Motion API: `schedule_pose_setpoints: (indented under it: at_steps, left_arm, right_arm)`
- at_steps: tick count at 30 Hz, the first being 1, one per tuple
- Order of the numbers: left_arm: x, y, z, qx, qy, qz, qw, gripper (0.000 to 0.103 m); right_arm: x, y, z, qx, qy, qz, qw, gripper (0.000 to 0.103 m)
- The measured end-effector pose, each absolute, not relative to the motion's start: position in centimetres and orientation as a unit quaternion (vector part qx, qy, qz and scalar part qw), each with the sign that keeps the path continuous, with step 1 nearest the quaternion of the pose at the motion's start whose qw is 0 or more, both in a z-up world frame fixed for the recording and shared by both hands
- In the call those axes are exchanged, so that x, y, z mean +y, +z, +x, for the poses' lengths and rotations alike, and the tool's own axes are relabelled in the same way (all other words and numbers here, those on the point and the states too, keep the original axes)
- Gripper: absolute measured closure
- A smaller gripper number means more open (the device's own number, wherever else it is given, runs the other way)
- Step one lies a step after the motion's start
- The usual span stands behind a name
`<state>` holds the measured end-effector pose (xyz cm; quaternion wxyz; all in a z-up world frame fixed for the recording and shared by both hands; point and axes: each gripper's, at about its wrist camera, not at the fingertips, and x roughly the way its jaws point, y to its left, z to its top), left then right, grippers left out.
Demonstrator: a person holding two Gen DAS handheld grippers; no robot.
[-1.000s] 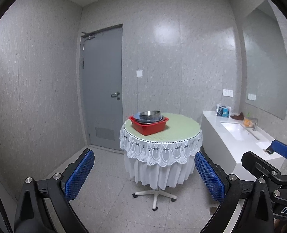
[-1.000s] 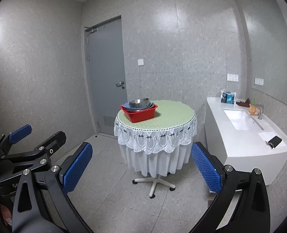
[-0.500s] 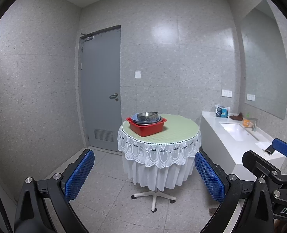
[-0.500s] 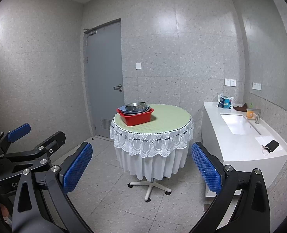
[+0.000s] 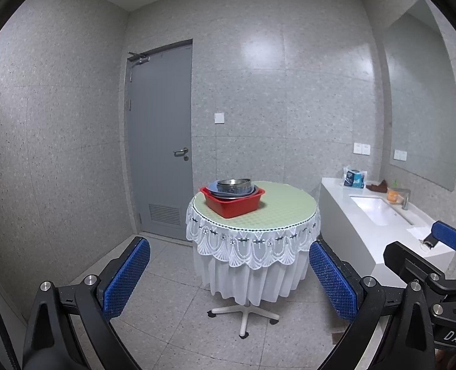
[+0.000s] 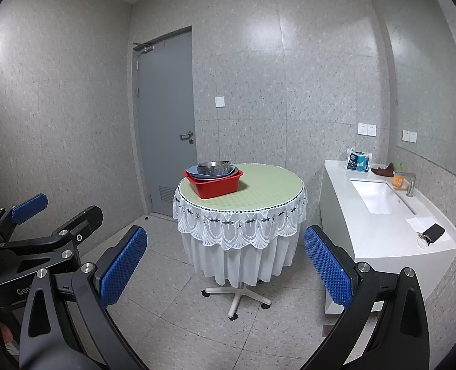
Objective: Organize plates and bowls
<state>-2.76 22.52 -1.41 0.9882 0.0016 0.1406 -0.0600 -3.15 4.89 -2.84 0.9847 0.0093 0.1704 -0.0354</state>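
Observation:
A red plastic basin (image 5: 233, 204) (image 6: 215, 184) stands on the left part of a round table (image 5: 277, 208) (image 6: 268, 191) with a green top and white lace cloth. In the basin lie a blue plate (image 5: 213, 187) and a metal bowl (image 5: 234, 185) (image 6: 213, 166) stacked on it. My left gripper (image 5: 229, 280) is open and empty, well short of the table, above the floor. My right gripper (image 6: 225, 266) is open and empty too, at a like distance. Each gripper shows at the edge of the other's view.
A white counter (image 5: 382, 234) (image 6: 382, 231) with a sink (image 6: 377, 197), faucet, orange bottle, tissue pack and a phone (image 6: 433, 232) runs along the right wall. A grey door (image 5: 161, 141) is at the back left. The table has a wheeled star base (image 6: 235, 297) on grey tiles.
Both views have tilted downward a little, so the table and basin sit higher in frame. Both grippers stay open and empty.

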Motion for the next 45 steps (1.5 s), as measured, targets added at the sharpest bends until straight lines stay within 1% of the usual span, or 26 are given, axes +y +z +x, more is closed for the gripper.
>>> schedule_pose_setpoints:
  at_steps: [24,45]
  left_arm:
    - [21.4,-2.3,-1.5,0.137,-0.054,0.006,0.989,0.001]
    - [22.1,-2.6,-0.5,0.136,-0.048,0.011,0.990,0.001]
  right_arm:
    - [4.4,-3.0,-2.5,0.172,-0.030,0.010,0.985,0.000]
    - [3.9,-3.1,-1.5,0.178,-0.021,0.012,0.984,0.000]
